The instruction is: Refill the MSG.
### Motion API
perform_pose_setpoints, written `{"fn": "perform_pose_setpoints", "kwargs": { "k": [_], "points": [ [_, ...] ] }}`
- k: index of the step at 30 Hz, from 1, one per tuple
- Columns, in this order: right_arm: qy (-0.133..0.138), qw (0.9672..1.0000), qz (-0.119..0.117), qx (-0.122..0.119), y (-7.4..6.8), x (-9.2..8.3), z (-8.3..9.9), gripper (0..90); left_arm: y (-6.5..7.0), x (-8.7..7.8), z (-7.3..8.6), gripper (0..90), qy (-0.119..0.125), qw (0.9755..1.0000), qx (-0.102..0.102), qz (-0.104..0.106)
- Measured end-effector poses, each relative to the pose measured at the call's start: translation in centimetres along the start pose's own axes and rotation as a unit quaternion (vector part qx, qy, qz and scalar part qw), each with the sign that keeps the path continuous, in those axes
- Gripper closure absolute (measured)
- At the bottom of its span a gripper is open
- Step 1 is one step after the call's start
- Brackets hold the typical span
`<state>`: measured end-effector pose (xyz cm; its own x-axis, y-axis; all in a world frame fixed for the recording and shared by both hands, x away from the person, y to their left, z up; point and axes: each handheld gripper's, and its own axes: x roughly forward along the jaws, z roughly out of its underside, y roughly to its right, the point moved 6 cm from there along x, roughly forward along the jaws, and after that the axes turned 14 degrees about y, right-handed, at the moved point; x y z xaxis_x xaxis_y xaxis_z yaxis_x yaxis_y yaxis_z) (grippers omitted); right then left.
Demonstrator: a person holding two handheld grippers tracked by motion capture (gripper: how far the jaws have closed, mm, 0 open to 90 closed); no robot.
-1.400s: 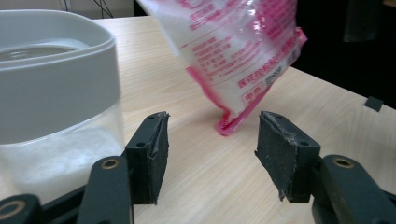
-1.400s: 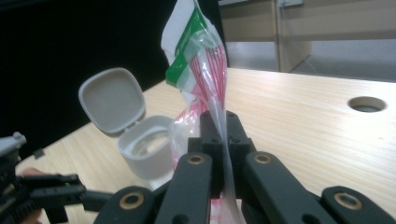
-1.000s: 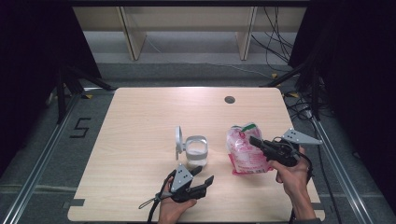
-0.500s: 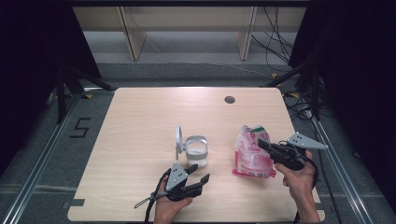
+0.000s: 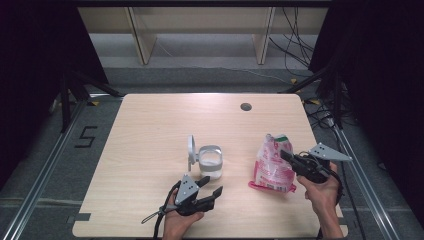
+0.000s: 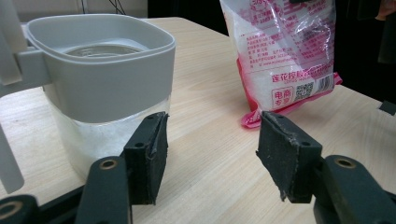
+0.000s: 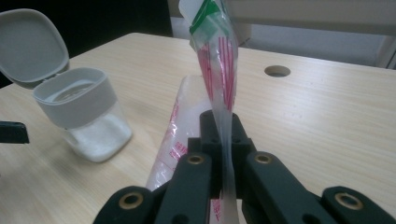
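A clear container [image 5: 210, 162] with a grey rim stands mid-table, its hinged lid [image 5: 191, 150] flipped up, white powder inside. A pink-printed plastic bag [image 5: 272, 162] of white granules stands to its right. My right gripper [image 5: 286, 156] is shut on the bag's upper film [image 7: 217, 70], which rises between the right gripper's [image 7: 222, 135] jaws. My left gripper [image 5: 212, 186] is open near the front edge, just in front of the container. In the left gripper view, the left gripper [image 6: 212, 154] holds nothing; the container [image 6: 100, 79] is close on the left, the bag [image 6: 280, 51] beyond.
A round cable hole [image 5: 245, 106] sits in the tabletop at the back right. Wooden shelving [image 5: 200, 25] stands beyond the table, with cables [image 5: 300, 55] on the floor at the back right. Metal rails [image 5: 55, 150] run along both table sides.
The right gripper has drawn the bag's top up and a little to the right, so the bag stands more upright. The left gripper has barely moved.
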<state>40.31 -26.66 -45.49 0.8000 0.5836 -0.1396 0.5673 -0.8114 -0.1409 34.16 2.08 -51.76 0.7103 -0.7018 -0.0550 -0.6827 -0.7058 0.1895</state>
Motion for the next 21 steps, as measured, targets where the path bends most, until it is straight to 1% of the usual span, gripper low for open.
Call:
{"fn": "perform_pose_setpoints", "kwargs": {
  "k": [1, 3, 4, 5, 7, 8, 9, 10, 11, 12, 13, 14, 15, 16, 17, 18, 19, 20, 21],
  "points": [
    [-0.004, 1.0000, 0.004, -0.006, 0.2, -0.1, 0.1, 90.0, -0.1, 0.0, -0.1, 41.9, 0.000, 0.9999, 0.010, 0.003],
    [-0.007, 0.9998, 0.007, -0.017, 0.5, -0.1, 0.2, 90.0, -0.2, -0.1, -0.1, 41.9, -0.002, 0.9999, 0.012, 0.001],
    [-0.012, 0.9998, 0.014, 0.002, 0.3, -0.2, 0.3, 90.0, -0.3, -0.2, -0.1, 41.9, -0.003, 0.9999, 0.013, 0.001],
    [-0.014, 0.9998, 0.014, -0.003, 0.4, -0.2, 0.4, 90.0, -0.3, -0.2, 0.0, 41.9, -0.003, 0.9999, 0.012, 0.001],
    [-0.013, 0.9997, 0.018, -0.002, 0.5, -0.1, 0.5, 90.0, -0.3, -0.2, 0.0, 41.9, -0.004, 0.9999, 0.012, 0.001],
    [-0.015, 0.9995, 0.021, -0.018, 0.8, -0.1, 0.6, 90.0, -0.4, -0.2, 0.0, 41.8, -0.005, 0.9999, 0.013, 0.003],
    [-0.017, 0.9994, 0.021, -0.023, 1.0, -0.1, 0.7, 90.0, -0.4, -0.3, 0.0, 41.6, -0.007, 0.9999, 0.013, 0.002],
    [-0.020, 0.9995, 0.024, -0.006, 0.8, -0.1, 0.9, 90.0, -0.4, -0.3, 0.0, 41.4, -0.008, 0.9999, 0.014, 0.002],
    [-0.017, 0.9996, 0.017, -0.012, 1.0, 0.0, 0.9, 90.0, -0.5, -0.4, 0.0, 41.3, -0.008, 0.9999, 0.013, 0.000],
    [-0.019, 0.9994, 0.021, -0.021, 1.2, 0.0, 1.0, 90.0, -0.5, -0.4, 0.0, 41.1, -0.008, 0.9999, 0.013, -0.001],
    [-0.026, 0.9993, 0.027, -0.008, 0.9, -0.1, 1.1, 90.0, -0.5, -0.4, 0.0, 41.1, -0.008, 0.9999, 0.014, -0.002],
    [-0.026, 0.9991, 0.031, -0.008, 1.0, 0.0, 1.2, 90.0, -0.6, -0.4, 0.0, 41.0, -0.008, 0.9999, 0.014, -0.002],
    [-0.026, 0.9991, 0.028, -0.017, 1.2, 0.1, 1.3, 90.0, -0.6, -0.4, 0.0, 40.9, -0.009, 0.9999, 0.014, -0.002],
    [-0.030, 0.9988, 0.032, -0.023, 1.3, 0.0, 1.3, 90.0, -0.6, -0.5, 0.0, 40.7, -0.009, 0.9999, 0.013, -0.003],
    [-0.033, 0.9986, 0.035, -0.023, 1.4, 0.0, 1.5, 89.9, -0.6, -0.5, 0.0, 40.5, -0.009, 0.9999, 0.013, -0.003],
    [-0.033, 0.9987, 0.032, -0.023, 1.5, 0.1, 1.6, 89.9, -0.6, -0.4, 0.0, 40.5, -0.007, 0.9999, 0.011, -0.002],
    [-0.037, 0.9986, 0.039, -0.003, 1.3, 0.1, 1.8, 89.9, -0.6, -0.4, 0.0, 40.5, -0.007, 0.9999, 0.010, -0.002],
    [-0.036, 0.9984, 0.038, -0.023, 1.8, 0.1, 1.8, 89.9, -0.7, -0.4, 0.0, 40.5, -0.005, 0.9999, 0.011, 0.001],
    [-0.039, 0.9983, 0.038, -0.020, 1.8, 0.1, 1.9, 89.8, -0.7, -0.4, 0.0, 40.5, -0.003, 0.9999, 0.012, 0.002]
  ]
}}
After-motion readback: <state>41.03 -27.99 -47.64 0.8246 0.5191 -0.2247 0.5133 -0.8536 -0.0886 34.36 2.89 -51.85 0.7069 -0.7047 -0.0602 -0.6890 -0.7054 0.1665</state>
